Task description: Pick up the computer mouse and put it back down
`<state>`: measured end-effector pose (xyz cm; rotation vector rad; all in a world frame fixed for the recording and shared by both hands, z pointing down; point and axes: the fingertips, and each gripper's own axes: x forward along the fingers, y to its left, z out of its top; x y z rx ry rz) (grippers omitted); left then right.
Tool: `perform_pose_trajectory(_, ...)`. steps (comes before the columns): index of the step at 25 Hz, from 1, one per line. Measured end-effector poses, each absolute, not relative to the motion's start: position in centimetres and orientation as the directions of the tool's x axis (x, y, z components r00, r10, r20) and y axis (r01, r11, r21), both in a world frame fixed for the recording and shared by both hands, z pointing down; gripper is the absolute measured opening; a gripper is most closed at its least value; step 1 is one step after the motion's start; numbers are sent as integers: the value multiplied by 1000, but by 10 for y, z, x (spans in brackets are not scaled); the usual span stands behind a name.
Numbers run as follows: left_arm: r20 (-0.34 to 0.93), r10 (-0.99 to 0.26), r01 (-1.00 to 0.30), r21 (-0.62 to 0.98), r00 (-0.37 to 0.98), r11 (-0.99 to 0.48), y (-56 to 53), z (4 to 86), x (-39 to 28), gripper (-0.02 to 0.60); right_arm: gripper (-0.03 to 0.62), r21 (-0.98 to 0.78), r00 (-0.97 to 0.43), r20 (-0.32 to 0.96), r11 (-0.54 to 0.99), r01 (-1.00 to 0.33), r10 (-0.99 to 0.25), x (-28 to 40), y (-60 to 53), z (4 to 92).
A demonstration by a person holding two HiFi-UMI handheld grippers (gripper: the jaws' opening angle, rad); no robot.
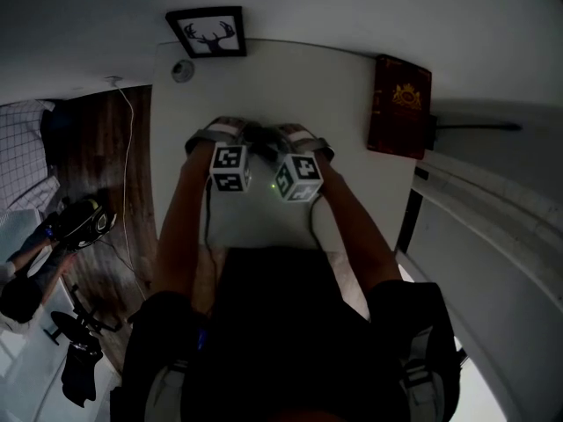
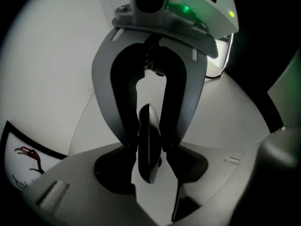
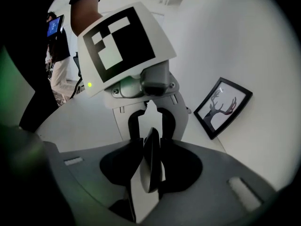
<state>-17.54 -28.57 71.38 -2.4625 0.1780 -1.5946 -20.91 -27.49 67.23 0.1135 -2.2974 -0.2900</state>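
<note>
Well inside table (image 1: 352, 95) edges, mouse (image 3: 151, 160).

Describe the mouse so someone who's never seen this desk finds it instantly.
On the white table, look in front of the deer picture, where the left tongs and right tongs meet. The mouse is the slim dark shell between them, unlike the flat red book.

White table (image 1: 352, 95): framed deer picture (image 1: 208, 32) at far left corner, small round object (image 1: 182, 70) just beside. Dark red book (image 1: 400, 105) along right edge. Mid-table, left tool (image 1: 236, 135) and right tool (image 1: 287, 137) tips meet at dark computer mouse (image 1: 262, 139).
</note>
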Motion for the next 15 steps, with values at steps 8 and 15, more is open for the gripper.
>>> perform_pose_trajectory(8, 830, -291, -71, -293, 477, -953, -292, 713, -168, 138, 131, 189, -724, 666, 979, -74, -183, -201, -283, 662)
perform_pose_trajectory(15, 791, -357, -216, -286, 497, -934, -296, 706, -175, 133, 103, 132, -757, 587, 957, -259, -286, -190, -301, 643)
